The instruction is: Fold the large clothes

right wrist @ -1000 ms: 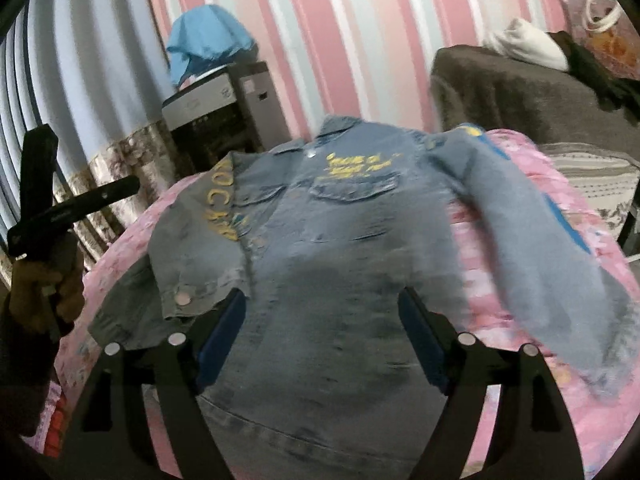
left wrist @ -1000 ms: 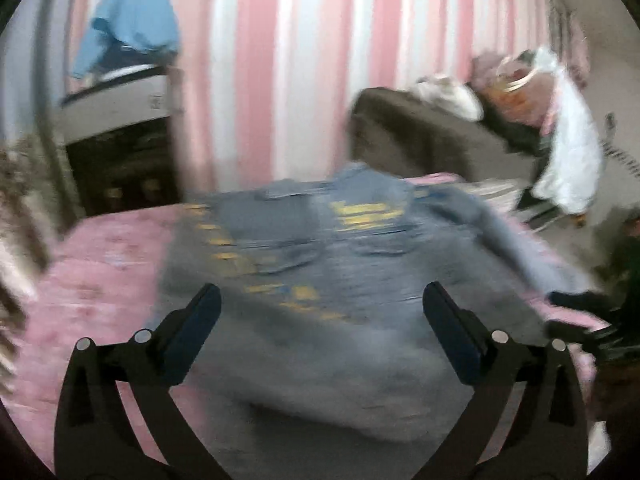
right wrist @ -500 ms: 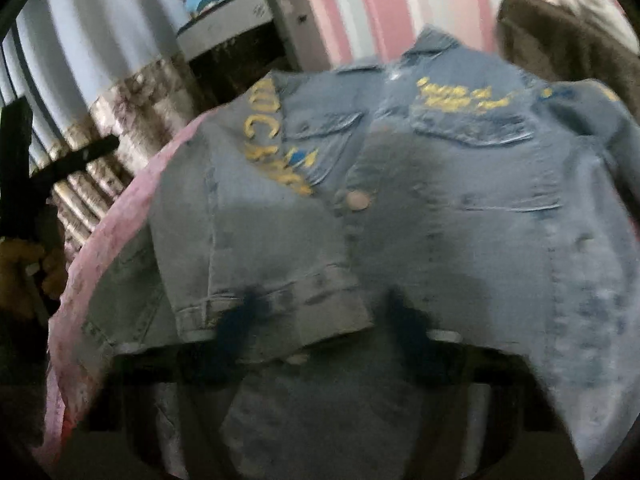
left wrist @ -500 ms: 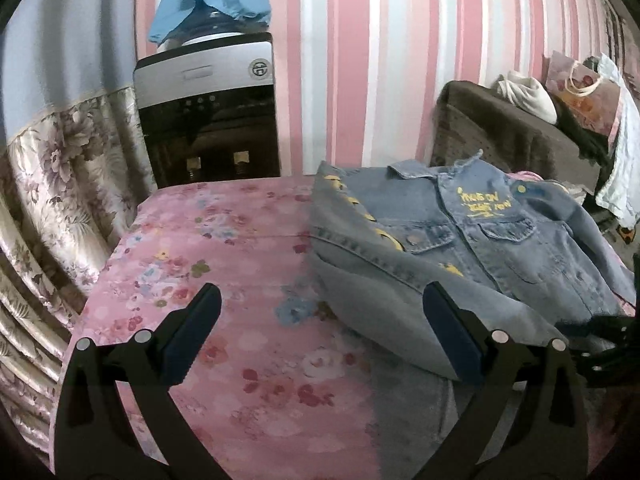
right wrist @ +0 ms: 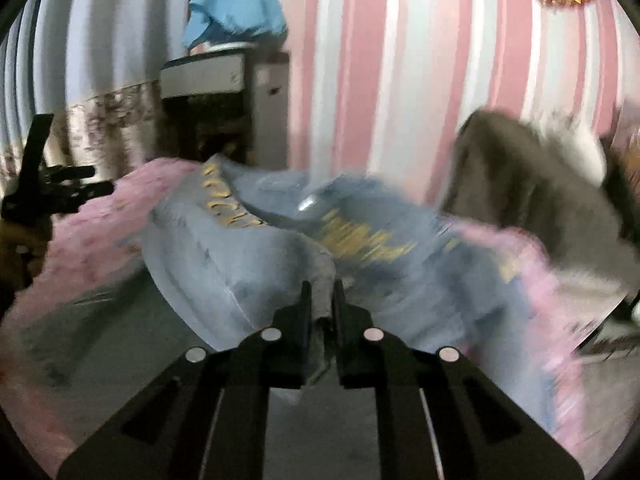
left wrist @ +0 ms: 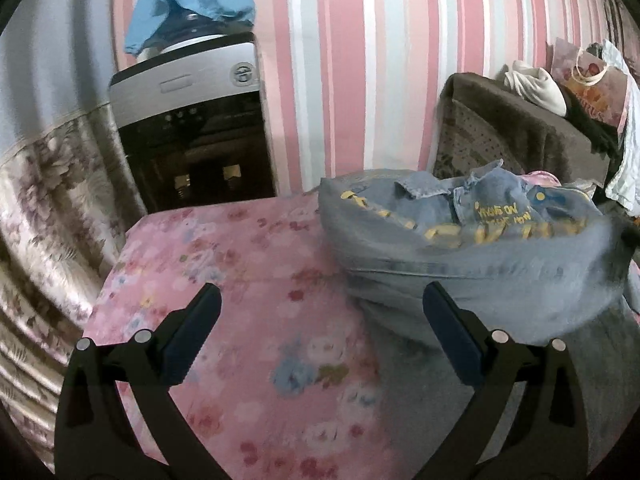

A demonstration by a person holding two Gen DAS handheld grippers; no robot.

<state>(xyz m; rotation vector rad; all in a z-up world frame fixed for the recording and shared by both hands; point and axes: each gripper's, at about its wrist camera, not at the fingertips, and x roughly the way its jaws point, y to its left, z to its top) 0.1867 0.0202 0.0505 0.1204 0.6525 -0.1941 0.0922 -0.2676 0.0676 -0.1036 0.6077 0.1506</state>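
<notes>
A blue denim jacket (left wrist: 472,248) with yellow lettering lies on a pink floral bed cover (left wrist: 240,280). In the right wrist view my right gripper (right wrist: 320,296) is shut on a fold of the denim jacket (right wrist: 224,264) and holds it lifted off the bed. My left gripper (left wrist: 320,312) is open and empty above the bed cover, left of the jacket. The left gripper also shows at the left edge of the right wrist view (right wrist: 48,188).
A silver and black appliance (left wrist: 192,128) with a blue cloth (left wrist: 188,4) on top stands behind the bed by the striped wall. A floral curtain (left wrist: 48,208) hangs at the left. A brown sofa (left wrist: 520,132) with bags and clothes stands at the right.
My right gripper has closed on the jacket's lower part and lifted it up towards the collar. My left gripper has swung left, away from the jacket, and stays open.
</notes>
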